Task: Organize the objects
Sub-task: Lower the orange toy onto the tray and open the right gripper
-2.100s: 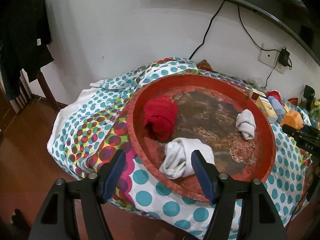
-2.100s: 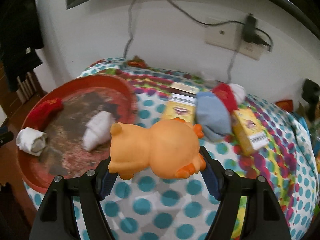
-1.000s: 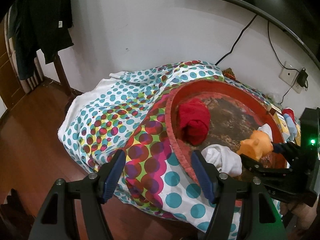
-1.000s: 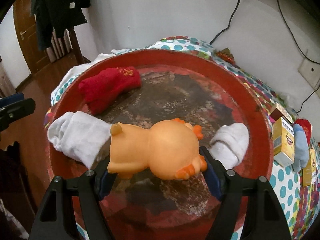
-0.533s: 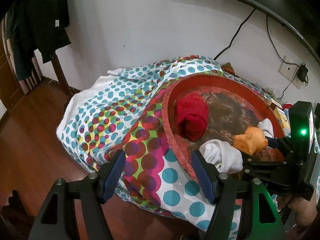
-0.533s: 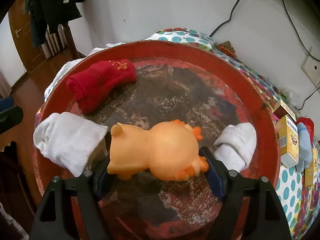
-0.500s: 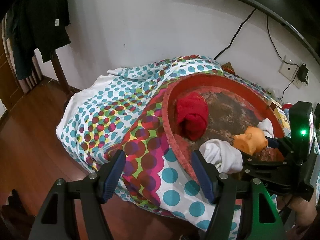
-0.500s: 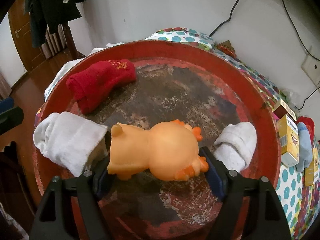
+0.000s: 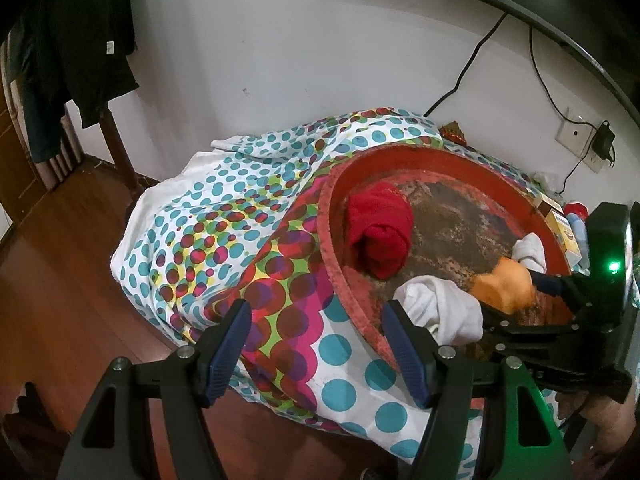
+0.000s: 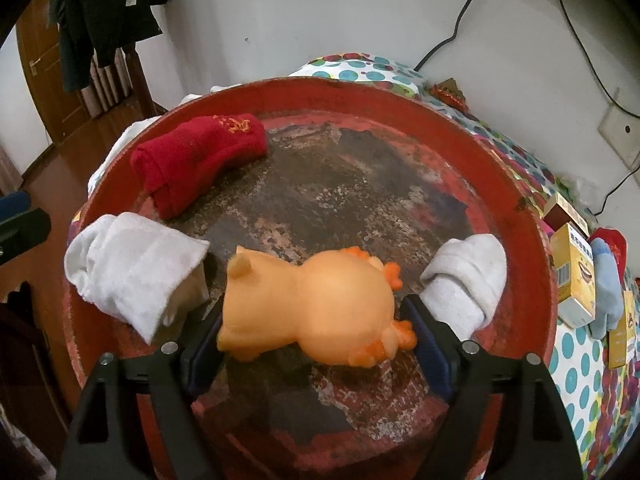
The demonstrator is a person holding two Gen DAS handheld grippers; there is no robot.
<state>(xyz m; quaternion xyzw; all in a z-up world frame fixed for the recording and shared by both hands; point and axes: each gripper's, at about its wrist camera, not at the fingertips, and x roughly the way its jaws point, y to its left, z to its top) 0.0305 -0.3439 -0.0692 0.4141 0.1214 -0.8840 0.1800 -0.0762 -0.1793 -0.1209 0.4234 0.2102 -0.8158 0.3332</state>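
My right gripper (image 10: 316, 340) is shut on an orange rubber toy animal (image 10: 312, 300) and holds it low over the worn red round tray (image 10: 360, 92). The toy also shows in the left wrist view (image 9: 504, 284). In the tray lie a rolled red sock (image 10: 200, 156), a rolled white sock (image 10: 132, 272) at the left and a smaller white sock roll (image 10: 464, 280) at the right. My left gripper (image 9: 316, 344) is open and empty, held off the table's near-left edge, in front of the tray rim (image 9: 332, 264).
The table has a polka-dot cloth (image 9: 224, 232). Right of the tray lie yellow boxes (image 10: 576, 276), a blue sock (image 10: 608, 288) and a red sock (image 10: 616, 244). A chair with dark clothes (image 9: 72, 60) stands left. Cables and a socket (image 9: 576, 136) are on the wall.
My right gripper has lowered the orange toy closer to the tray floor between the two white socks. The left gripper has barely moved.
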